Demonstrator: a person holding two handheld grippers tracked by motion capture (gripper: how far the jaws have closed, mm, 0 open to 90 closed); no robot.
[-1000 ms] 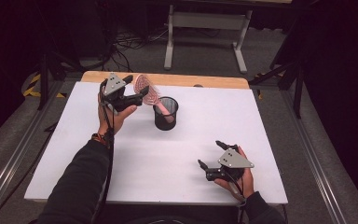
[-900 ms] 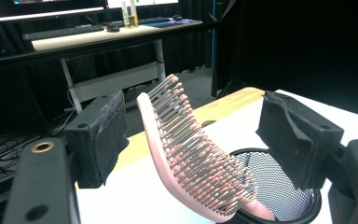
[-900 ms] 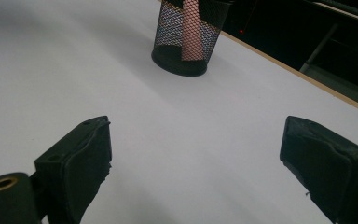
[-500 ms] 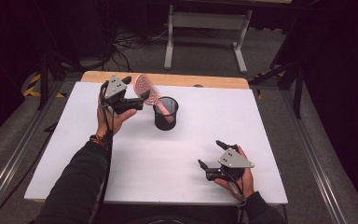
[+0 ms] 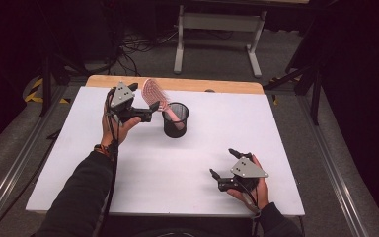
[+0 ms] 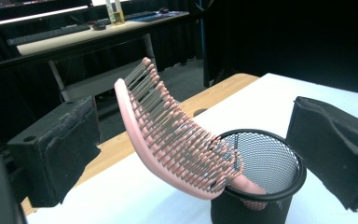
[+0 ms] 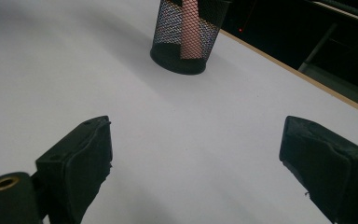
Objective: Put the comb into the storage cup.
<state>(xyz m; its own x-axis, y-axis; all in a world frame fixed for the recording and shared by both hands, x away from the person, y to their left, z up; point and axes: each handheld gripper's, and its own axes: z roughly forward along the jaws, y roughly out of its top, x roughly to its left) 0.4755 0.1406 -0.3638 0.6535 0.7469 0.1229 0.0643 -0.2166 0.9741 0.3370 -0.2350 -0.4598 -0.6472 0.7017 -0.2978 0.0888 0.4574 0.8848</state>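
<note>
A pink hairbrush (image 5: 153, 93) stands handle-down in a black mesh cup (image 5: 176, 121) at the far middle of the white table top (image 5: 202, 148), its head leaning left. My left gripper (image 5: 145, 102) is open just left of the cup. In the left gripper view the brush (image 6: 168, 135) lies between the wide-apart jaws of that gripper (image 6: 198, 149), touching neither pad, above the cup (image 6: 279, 186). My right gripper (image 5: 224, 163) rests open near the front right. Its own view has the gripper (image 7: 200, 168) open over bare table, with the cup (image 7: 168, 42) and brush handle (image 7: 191, 32) far ahead.
A wooden strip (image 5: 202, 85) borders the table's far edge. Beyond it stand a desk frame (image 5: 217, 22) and cables on the floor. Metal rails (image 5: 330, 163) run along both sides of the table.
My left gripper has shifted slightly down and back beside the brush, which stays leaning in the cup. The right gripper has not moved.
</note>
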